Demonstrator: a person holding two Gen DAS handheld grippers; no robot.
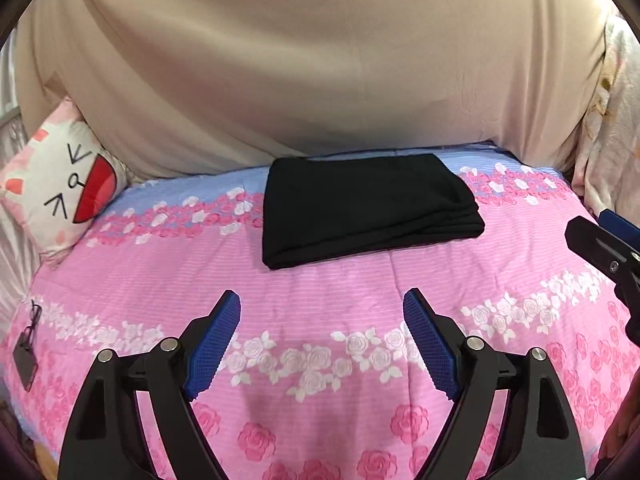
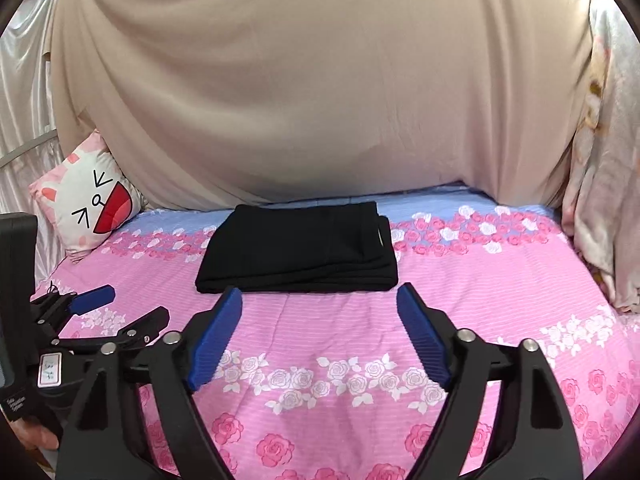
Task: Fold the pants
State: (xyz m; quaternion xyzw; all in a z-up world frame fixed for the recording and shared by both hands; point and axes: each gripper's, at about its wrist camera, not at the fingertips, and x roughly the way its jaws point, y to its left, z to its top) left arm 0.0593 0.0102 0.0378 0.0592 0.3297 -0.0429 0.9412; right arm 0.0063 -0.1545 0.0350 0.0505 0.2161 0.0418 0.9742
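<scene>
The black pants [image 1: 364, 208] lie folded into a flat rectangular stack on the pink flowered bedspread [image 1: 320, 300], toward the far side of the bed; they also show in the right wrist view [image 2: 300, 250]. My left gripper [image 1: 322, 304] is open and empty, held back from the pants over the bedspread. My right gripper [image 2: 319, 296] is open and empty, its blue fingertips just short of the stack's near edge. The right gripper shows at the right edge of the left wrist view [image 1: 600, 240], and the left gripper at the left of the right wrist view [image 2: 120, 308].
A beige sheet [image 1: 300, 60] hangs behind the bed. A cat-face pillow [image 1: 68, 188] leans at the far left. Pale flowered fabric [image 1: 612, 128] hangs at the right. A small dark card on a cord [image 1: 26, 364] lies at the bed's left edge.
</scene>
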